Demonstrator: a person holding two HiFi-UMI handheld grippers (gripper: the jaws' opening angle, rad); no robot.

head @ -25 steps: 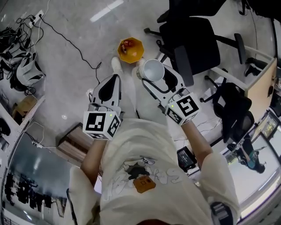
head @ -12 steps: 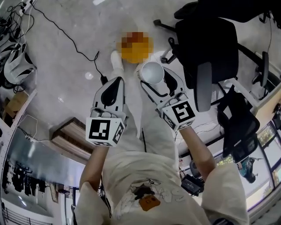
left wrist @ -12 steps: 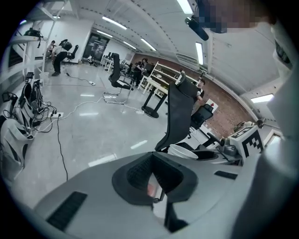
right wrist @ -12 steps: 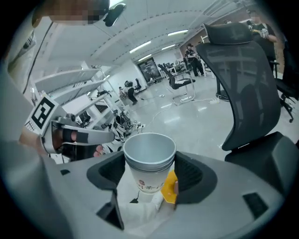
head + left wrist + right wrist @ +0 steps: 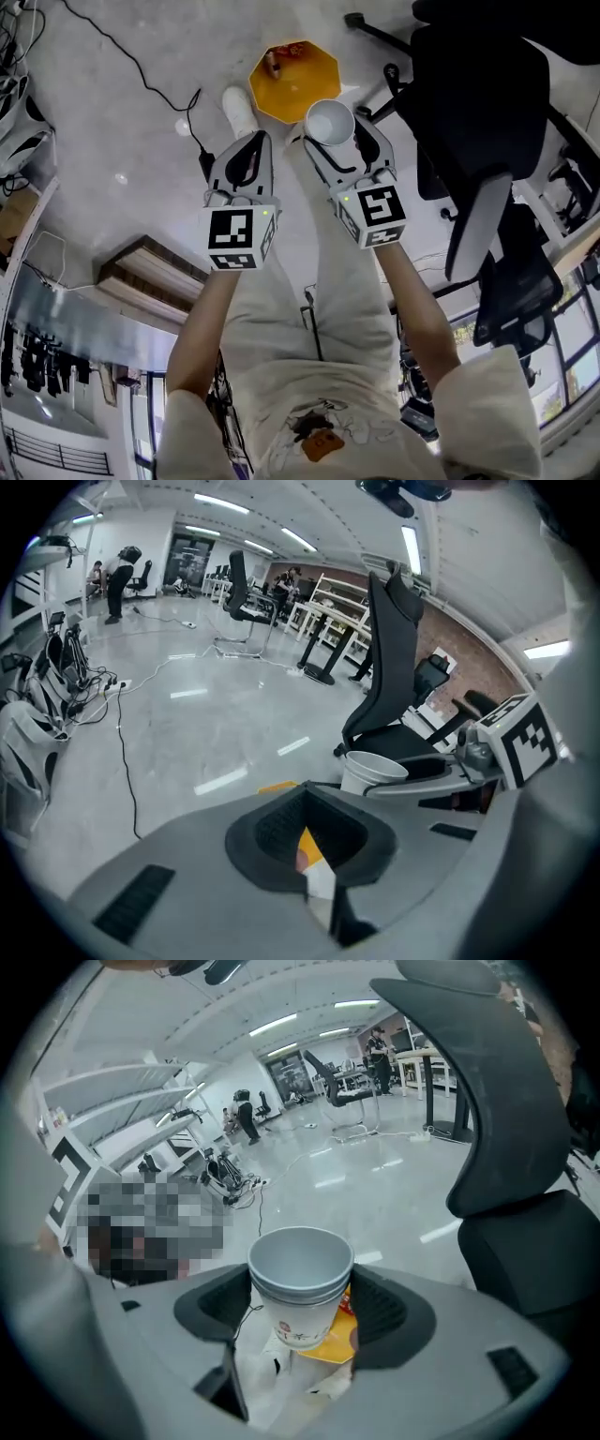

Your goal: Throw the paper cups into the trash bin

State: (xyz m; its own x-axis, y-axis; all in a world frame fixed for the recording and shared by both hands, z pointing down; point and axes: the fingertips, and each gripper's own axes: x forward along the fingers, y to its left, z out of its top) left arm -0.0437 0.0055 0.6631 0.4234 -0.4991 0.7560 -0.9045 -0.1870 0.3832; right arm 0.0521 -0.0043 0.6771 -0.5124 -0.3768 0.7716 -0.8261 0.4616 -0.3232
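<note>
Head view
- Right tool (image 5: 333,133): clamped on a white paper cup (image 5: 329,120), one jaw on each side of its wall.
- Paper cup: upright, mouth up, nothing seen inside; held in the air, overlapping the near edge of the bin.
- Trash bin (image 5: 305,89): orange, eight-sided, open-topped, on the floor; some small litter lay at its far side.
- Left tool (image 5: 246,150): jaws drawn together, nothing held; it was beside the right tool, apart from it.
- Surroundings: black office chair (image 5: 483,103) to the right of the bin, black cable (image 5: 141,70) across the floor to the left.

Left gripper view
- Left tool (image 5: 307,803): jaws met at the tips, the hollow between the pads empty; a sliver of orange showed through it.
- Paper cup (image 5: 373,769): off to the right, sitting in the right tool (image 5: 427,782).
- Office chair (image 5: 389,667): behind the cup.

Right gripper view
- Right tool (image 5: 302,1309): both pads pressed on the cup's sides.
- Paper cup (image 5: 300,1283): upright, with small print low on the wall; a second rim line sat just under the top one, and I could not tell if two cups were nested.
- Trash bin (image 5: 345,1337): orange edge visible below and behind the cup.
</note>
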